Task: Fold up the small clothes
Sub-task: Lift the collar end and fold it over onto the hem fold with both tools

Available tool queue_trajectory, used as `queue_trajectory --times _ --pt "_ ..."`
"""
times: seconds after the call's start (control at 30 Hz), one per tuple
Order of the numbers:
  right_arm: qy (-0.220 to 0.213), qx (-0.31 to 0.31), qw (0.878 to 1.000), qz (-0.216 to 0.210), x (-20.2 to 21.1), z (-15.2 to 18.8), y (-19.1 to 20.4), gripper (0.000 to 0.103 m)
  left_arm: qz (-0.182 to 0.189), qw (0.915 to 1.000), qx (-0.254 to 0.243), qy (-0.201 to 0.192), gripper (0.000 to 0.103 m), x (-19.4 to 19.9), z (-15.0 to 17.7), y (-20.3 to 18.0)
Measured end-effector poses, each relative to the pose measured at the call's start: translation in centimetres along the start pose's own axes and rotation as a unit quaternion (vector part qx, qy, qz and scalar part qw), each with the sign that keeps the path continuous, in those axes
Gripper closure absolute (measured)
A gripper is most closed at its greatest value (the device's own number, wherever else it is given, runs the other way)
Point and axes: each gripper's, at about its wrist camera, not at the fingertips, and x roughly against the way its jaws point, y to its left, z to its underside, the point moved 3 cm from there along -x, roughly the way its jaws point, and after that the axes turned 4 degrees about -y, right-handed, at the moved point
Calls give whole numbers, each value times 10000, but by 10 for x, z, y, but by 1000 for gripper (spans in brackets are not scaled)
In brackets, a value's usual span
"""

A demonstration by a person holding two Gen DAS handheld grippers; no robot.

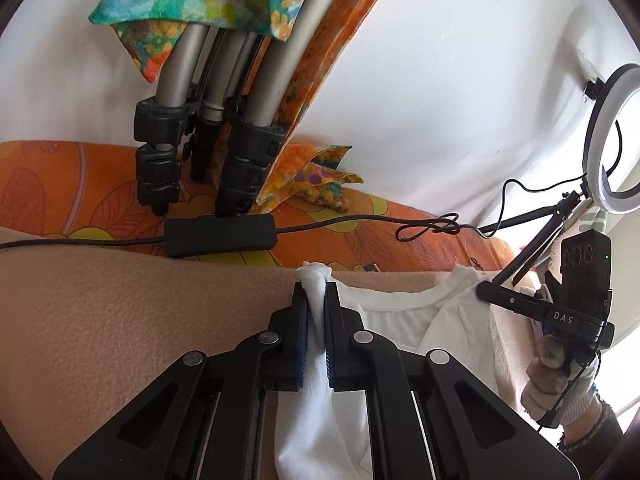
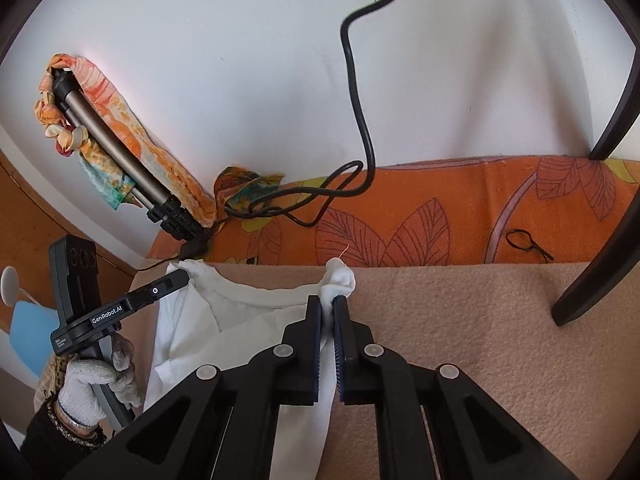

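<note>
Left gripper (image 1: 316,300): fingers closed on a bunched corner of the white T-shirt (image 1: 404,320), with a knot of fabric protruding above the fingertips at frame centre. Right gripper (image 2: 328,308): fingers likewise clamped on the opposite shoulder of the same white T-shirt (image 2: 248,320), fabric bulging above the tips.

The garment lies on a beige fleece blanket (image 1: 140,320), neckline toward the top of the frame, stretched between the two grippers. In the left wrist view it occupies the lower centre and right; in the right wrist view, the lower left and centre.

Surroundings, left wrist view:
- Folded tripod legs (image 1: 224,132) draped with patterned cloth (image 1: 192,0), upper left, resting on an orange leaf-print cover (image 1: 60,184) beyond the blanket
- Black inline box on a cable (image 1: 220,234), directly beyond the blanket edge
- Ring light (image 1: 612,136) on a stand at the right edge; its support leg crosses above the shirt's right shoulder
- Gloved hand (image 1: 560,384) on the right gripper handle, lower right

Right wrist view:
- Black cable (image 2: 356,80) hanging down the white wall
- Dark stand leg (image 2: 600,248) planted on the blanket at right
- Small black tie (image 2: 528,244) on the orange cover
- Gloved hand (image 2: 96,384) on the left gripper handle, lower left
</note>
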Motion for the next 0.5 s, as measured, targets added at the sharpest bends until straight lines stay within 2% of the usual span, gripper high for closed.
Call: queue_trajectory --times 0.23,0.5 --pt "-303 322 9990 -80 54 -3 30 100 204 9989 -255 -344 97 63 -7 -25" --pt "-489 647 9967 -41 115 23 76 100 319 9969 -487 -531 98 131 15 -60"
